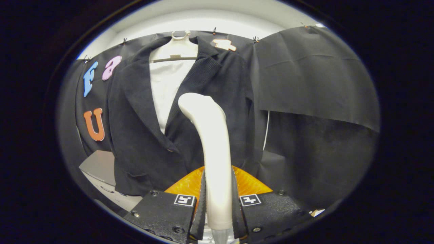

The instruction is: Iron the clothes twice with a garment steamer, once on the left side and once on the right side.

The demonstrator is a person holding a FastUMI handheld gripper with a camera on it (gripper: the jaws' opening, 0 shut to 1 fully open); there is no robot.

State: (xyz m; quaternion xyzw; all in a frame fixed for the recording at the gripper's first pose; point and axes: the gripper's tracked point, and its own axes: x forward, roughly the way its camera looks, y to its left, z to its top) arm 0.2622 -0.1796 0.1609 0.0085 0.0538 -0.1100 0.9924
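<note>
- Dark, corduroy-like fabric made up the jacket [142, 135], which hung open-fronted on a pale hanger [176, 51] against the black cloth wall [315, 78] of the booth.
- Within the open front of the jacket, a white garment [166, 91] was held, showing between the two lapels from the hanger down to where the lapels met.
- No other container was identified; a grey box-like object [98, 166] stood beside the jacket's lower hem, and its contents could not be determined.
- The garment steamer [212, 149], cream-white and smooth, was located in front of the jacket's right-hand panel, as seen, just beside the lapel opening.
- Its long axis ran upright from the gripper [218, 210] toward the jacket's chest; the upper end curved over and pointed toward the white garment and the lapel edge.
- Whether the steamer head touched the fabric could not be established.
- The gripper's fingers [202, 203] were closed narrowly on the steamer's lower handle, one finger pressing on each side, with the handle passing between them.
- An orange translucent part [251, 183] of the rig showed behind the fingers, below the jacket's hem.
- The black cloth wall extended beyond the jacket, with a loose fold hanging over its lower portion.
</note>
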